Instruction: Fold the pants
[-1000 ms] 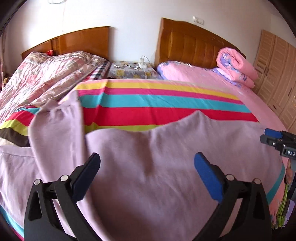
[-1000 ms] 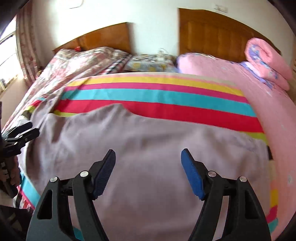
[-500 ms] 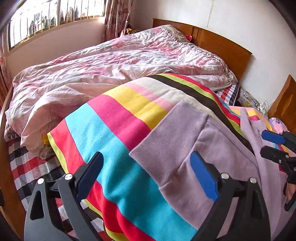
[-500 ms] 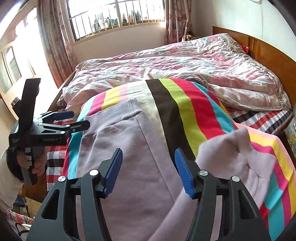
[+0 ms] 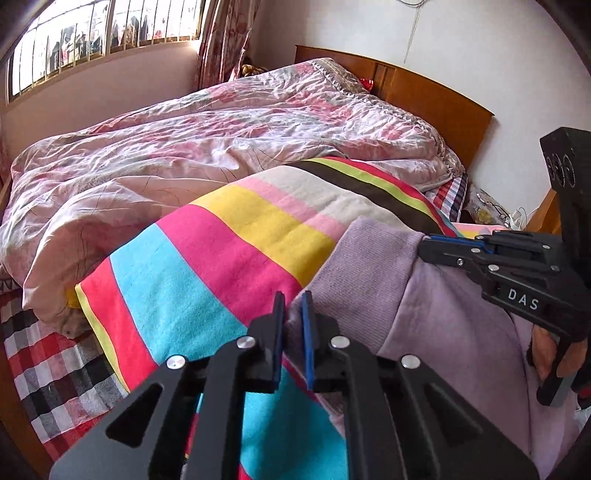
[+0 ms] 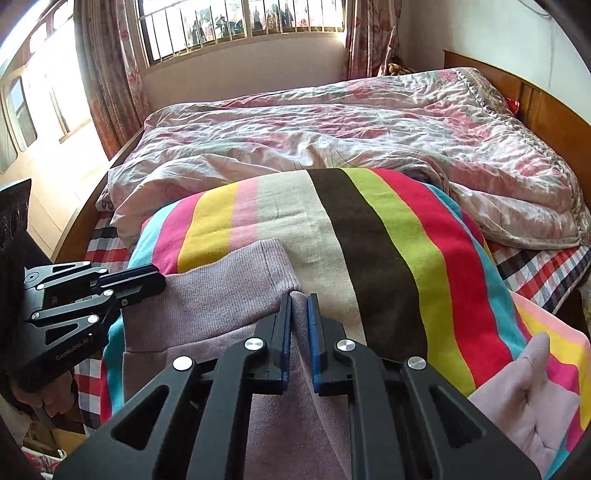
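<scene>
Lilac pants lie on a striped blanket on the bed, their ribbed cuff end towards me. My left gripper is shut on the near corner of the cuff. My right gripper is shut on the cuff's other corner; it also shows in the left wrist view. The left gripper shows at the left of the right wrist view. Another part of the pants bunches at lower right.
A crumpled pink floral quilt covers the bed beyond the blanket. A wooden headboard stands against the wall. A barred window with curtains is behind. A checked sheet shows at the bed's edge.
Both grippers swung from the pants' wide middle to the cuff end, then closed from open onto the cuff's two corners.
</scene>
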The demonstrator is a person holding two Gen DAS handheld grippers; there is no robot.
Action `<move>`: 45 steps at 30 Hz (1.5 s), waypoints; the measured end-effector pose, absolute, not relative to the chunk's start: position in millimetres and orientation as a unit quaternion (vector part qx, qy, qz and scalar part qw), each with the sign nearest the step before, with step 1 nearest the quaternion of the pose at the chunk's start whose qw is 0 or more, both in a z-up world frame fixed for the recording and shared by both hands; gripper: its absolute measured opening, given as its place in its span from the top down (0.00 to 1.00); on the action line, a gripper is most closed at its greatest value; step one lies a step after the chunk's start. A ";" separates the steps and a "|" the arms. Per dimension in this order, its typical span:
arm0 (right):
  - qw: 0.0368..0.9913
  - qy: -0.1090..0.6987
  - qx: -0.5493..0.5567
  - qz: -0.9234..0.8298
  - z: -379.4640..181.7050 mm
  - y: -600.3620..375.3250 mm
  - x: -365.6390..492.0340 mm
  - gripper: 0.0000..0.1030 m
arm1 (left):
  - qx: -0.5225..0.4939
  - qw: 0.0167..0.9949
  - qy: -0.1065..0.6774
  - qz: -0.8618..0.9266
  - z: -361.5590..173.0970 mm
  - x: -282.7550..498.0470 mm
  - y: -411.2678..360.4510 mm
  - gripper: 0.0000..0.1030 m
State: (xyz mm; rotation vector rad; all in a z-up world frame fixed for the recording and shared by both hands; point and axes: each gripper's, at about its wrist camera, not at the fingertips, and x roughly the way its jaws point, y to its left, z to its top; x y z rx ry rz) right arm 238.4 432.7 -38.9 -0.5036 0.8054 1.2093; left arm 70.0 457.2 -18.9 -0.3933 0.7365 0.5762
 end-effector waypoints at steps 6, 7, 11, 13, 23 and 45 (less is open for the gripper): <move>0.724 0.399 -0.217 0.519 -53.0 437.1 244.9 0.80 | -0.188 0.854 0.382 0.299 -27.8 74.7 462.5 0.90; 0.721 0.413 -0.204 0.518 -46.9 431.1 249.3 0.74 | -0.175 0.852 0.382 0.313 -25.8 74.7 459.6 0.88; 0.749 0.399 -0.140 0.509 2.0 363.9 267.4 0.41 | -0.144 0.866 0.336 0.341 3.8 63.7 434.1 0.26; 0.772 0.394 -0.124 0.483 15.2 315.1 282.9 0.41 | -0.136 0.890 0.319 0.296 17.7 63.9 411.5 0.24; 0.779 0.519 0.034 0.351 -59.3 149.2 365.9 0.47 | -0.119 0.883 0.428 0.151 -43.2 133.3 351.0 0.19; 0.653 0.410 -0.218 0.598 -37.5 390.1 119.7 0.78 | -0.253 0.854 0.315 0.328 8.3 -30.1 455.5 0.19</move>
